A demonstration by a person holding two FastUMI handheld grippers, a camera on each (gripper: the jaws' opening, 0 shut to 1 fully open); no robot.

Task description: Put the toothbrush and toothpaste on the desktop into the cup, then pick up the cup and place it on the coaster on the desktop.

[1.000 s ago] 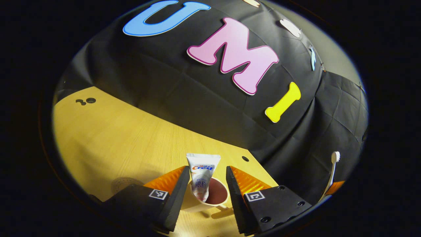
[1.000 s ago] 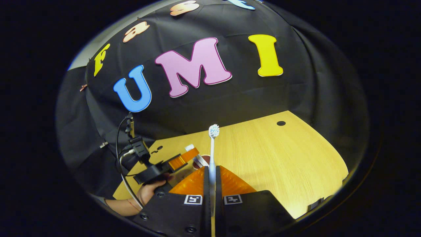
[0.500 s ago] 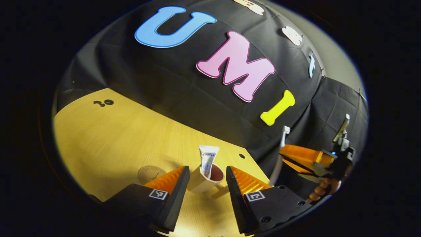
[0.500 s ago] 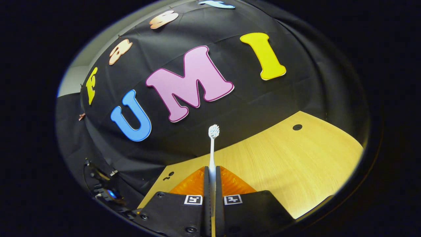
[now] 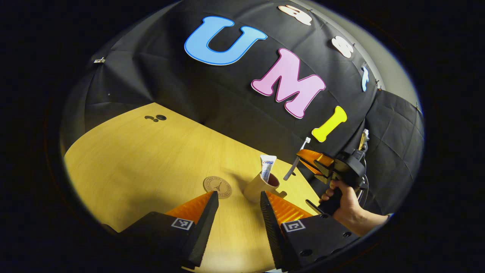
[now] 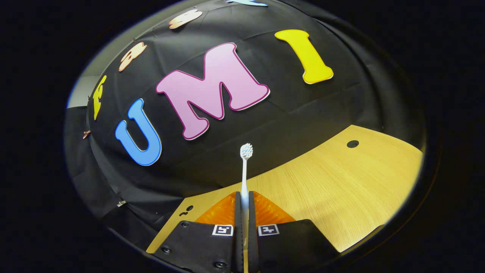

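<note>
A tan cup (image 5: 259, 186) with a dark inside and a side handle stands on the wooden desktop (image 5: 144, 159). A white toothpaste tube (image 5: 267, 167) stands upright in it. A round brown coaster (image 5: 217, 186) lies just left of the cup. My left gripper (image 5: 237, 204) is open and empty, a short way back from the cup. In the right gripper view, my right gripper (image 6: 244, 206) is shut on a white toothbrush (image 6: 245, 170), bristles up. In the left gripper view that right gripper (image 5: 307, 159), held by a hand (image 5: 341, 197), keeps the toothbrush (image 5: 296, 161) tilted just right of the cup.
The black cloth wall (image 5: 235, 98) runs behind the desktop's far edge. Small dark holes sit in the desktop (image 5: 156, 118) at the far left and, in the right gripper view, in the desktop (image 6: 352, 144) at the far right.
My left gripper has drawn back from the cup, so cup and coaster look smaller and farther. The right gripper with the toothbrush has come closer to the cup.
</note>
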